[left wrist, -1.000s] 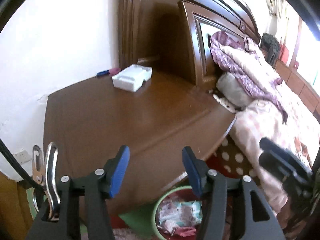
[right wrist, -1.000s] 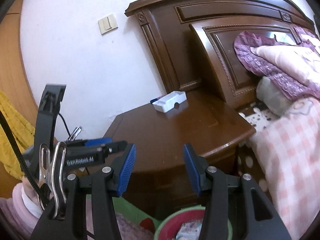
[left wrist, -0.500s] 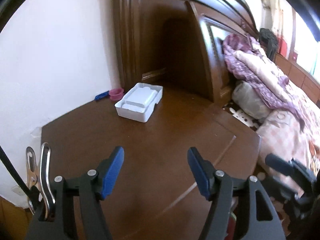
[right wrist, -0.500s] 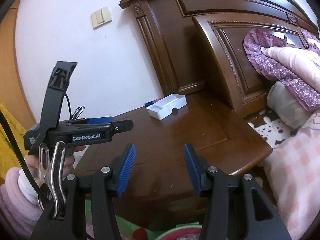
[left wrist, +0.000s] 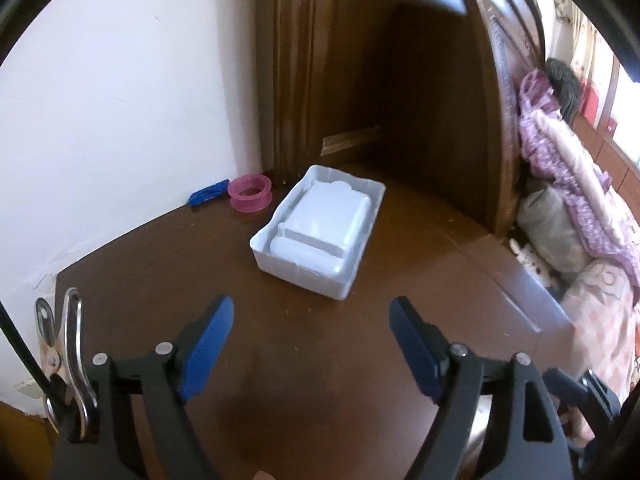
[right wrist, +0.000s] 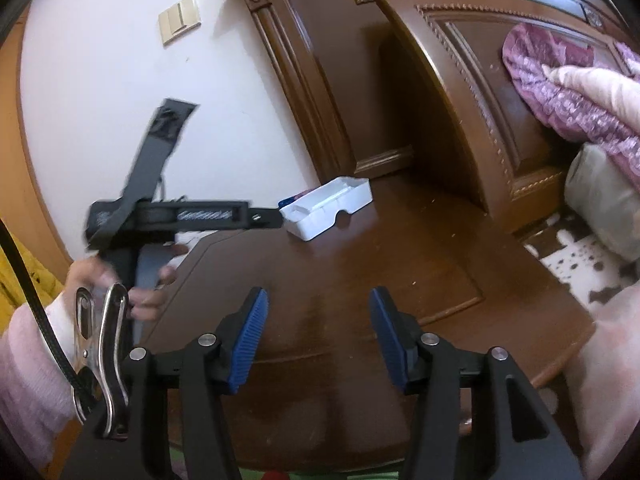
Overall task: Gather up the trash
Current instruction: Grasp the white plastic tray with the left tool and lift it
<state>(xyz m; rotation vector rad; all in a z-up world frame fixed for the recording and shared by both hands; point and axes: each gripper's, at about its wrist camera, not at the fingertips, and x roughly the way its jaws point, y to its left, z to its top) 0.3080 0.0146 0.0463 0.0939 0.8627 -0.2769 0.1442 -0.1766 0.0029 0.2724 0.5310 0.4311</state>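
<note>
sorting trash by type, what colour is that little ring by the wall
Translucent pink ring, beside the white tray; clearest in the left wrist view.

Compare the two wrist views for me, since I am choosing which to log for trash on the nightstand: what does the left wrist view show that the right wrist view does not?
Only the left wrist view shows the pink ring by the wall and the white tray from above, with a moulded white insert inside.

Only the right wrist view shows the wall switch, the left hand-held gripper from the side close to the tray, and a notch in the tray's side.

Both show the tray on the brown nightstand, a blue object behind it, the headboard, the bedding, and open jaws.
</note>
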